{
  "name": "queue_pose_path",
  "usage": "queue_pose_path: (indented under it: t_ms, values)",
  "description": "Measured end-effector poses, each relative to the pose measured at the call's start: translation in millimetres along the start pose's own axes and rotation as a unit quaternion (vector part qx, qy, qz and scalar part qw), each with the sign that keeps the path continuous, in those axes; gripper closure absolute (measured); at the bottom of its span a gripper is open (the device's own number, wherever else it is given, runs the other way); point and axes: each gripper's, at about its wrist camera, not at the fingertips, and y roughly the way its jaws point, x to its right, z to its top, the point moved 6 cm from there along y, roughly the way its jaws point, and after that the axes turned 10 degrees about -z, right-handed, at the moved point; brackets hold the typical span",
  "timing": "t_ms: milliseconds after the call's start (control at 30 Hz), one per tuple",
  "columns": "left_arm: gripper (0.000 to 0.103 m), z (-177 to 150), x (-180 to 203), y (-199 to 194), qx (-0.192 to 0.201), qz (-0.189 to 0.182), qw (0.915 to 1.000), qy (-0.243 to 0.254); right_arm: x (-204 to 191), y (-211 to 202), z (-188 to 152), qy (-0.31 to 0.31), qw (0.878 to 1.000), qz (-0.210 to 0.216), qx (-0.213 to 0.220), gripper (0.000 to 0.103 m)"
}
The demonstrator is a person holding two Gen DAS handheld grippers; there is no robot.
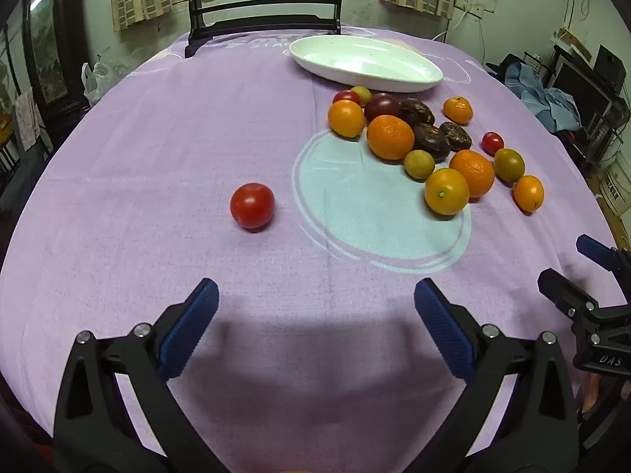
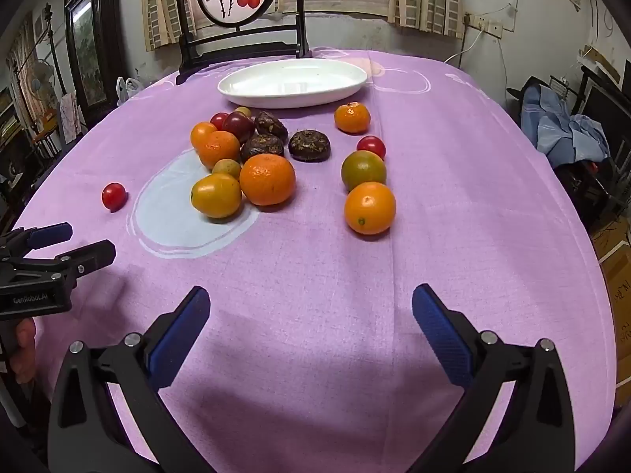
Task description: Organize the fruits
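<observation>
Fruits [image 2: 267, 179] lie loose on the bench [image 2: 453, 197], just before the empty white dish [image 2: 292, 82]; one tomato [image 1: 252, 205] sits apart. Left gripper [image 1: 315, 323] and right gripper [image 2: 311, 327] hover with jaws wide, holding nothing. Best start with outliers, gripping gently

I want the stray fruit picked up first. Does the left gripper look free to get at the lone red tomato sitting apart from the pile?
Probably yes. The left gripper is open and empty, and only bare purple cloth lies between it and the lone tomato.
</observation>
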Motion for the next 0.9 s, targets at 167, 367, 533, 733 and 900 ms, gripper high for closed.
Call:
queue_pose_path:
  t_ms: [167,367,533,733,900]
  values:
    - [0.002,-2.6,-3.1,-2.4,0.011,-0.011,0.9999,0.001,-1.2,-2.0,-0.2,-0.002,1.000,0.002,0.001,0.001]
    - [0.002,0.0,-0.5,-7.6,0.006,-0.001,1.0000,-0.003,-1.0,1.3,2.1,-0.003,1.000,0.001,-0.002,0.001]
    - [0.002,1.0,-0.1,-8.2,0.006,-0.001,1.0000,-0.004,-1.0,0.5,0.9,-0.006,1.000,-0.001,-0.001,0.001]
    - [0.002,2.4,-0.4,-6.5,0.011,0.003,0.9999,-0.002,-2.3,2.1,0.8,-0.007,1.000,-0.001,-0.003,0.001]
    - [0.002,0.9,1.3,-6.3,0.012,0.003,0.9999,0.001,-4.0,2.8,-0.5,-0.009,1.000,0.001,-0.004,0.001]
